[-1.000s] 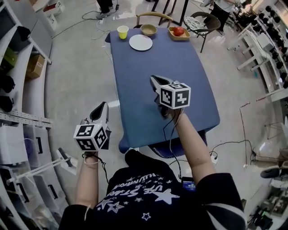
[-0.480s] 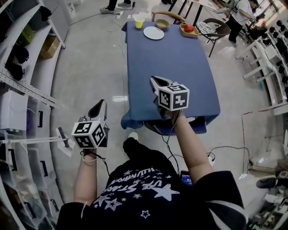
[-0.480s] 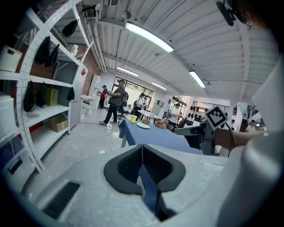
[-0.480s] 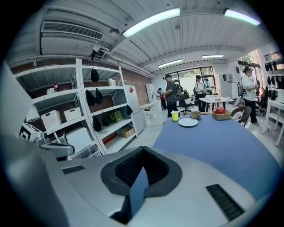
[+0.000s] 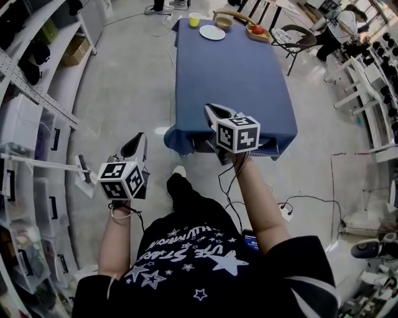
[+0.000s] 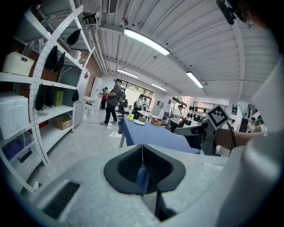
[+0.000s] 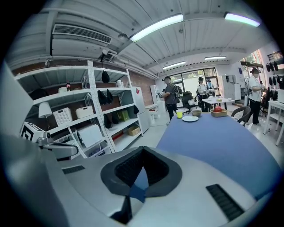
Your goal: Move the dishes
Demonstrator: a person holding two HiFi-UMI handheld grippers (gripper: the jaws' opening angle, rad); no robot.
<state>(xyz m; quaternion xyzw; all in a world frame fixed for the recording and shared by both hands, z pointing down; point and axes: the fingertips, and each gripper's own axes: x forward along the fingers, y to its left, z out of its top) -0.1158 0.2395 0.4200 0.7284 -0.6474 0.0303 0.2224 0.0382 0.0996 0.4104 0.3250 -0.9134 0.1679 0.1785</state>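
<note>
We are in a lab-style workshop hall. White storage racks (image 5: 34, 105) stand left of the blue-clothed table (image 5: 233, 68) and white workbenches (image 5: 367, 93) right of it. Floor cables (image 5: 311, 199) trail nearby, with tube lights (image 7: 155, 25) overhead.

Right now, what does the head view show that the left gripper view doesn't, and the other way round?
Only the head view shows the person's star-printed shirt and the left gripper from outside, with its marker cube. Only the left gripper view shows the ceiling strip lights and that gripper's jaws close up, shut and empty. Both show the blue table, the yellow cup, the white plate, the right gripper and the shelving.
</note>
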